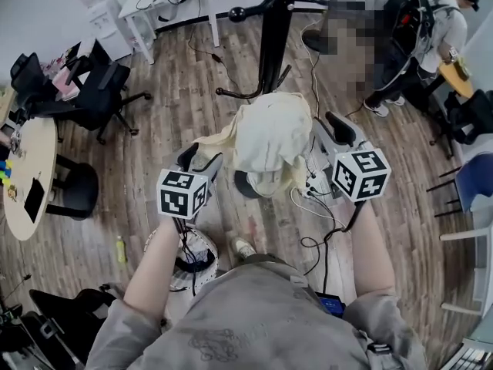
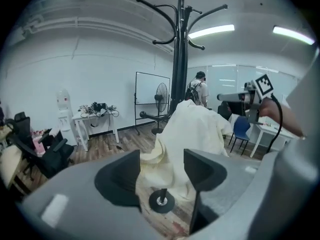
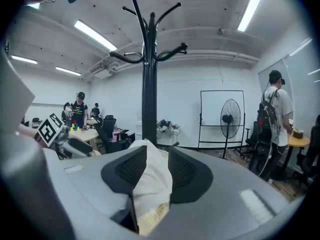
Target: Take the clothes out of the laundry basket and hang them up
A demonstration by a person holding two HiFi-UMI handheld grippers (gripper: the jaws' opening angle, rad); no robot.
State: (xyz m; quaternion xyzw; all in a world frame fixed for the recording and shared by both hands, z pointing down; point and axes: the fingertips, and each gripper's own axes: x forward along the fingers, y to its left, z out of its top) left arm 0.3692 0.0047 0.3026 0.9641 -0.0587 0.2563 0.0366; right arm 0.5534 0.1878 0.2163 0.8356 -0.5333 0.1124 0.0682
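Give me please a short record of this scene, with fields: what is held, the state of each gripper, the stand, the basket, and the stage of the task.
held item: cream garment, bunched, lifted between both grippers
left gripper: jaws on a fold at the garment's edge; seems gripped
right gripper: jaws closed on the garment
coat stand: black, upright, just beyond the garment; hooks bare
basket: white, on the floor beside the person's shoe
stage: garment out of the basket, not yet hung
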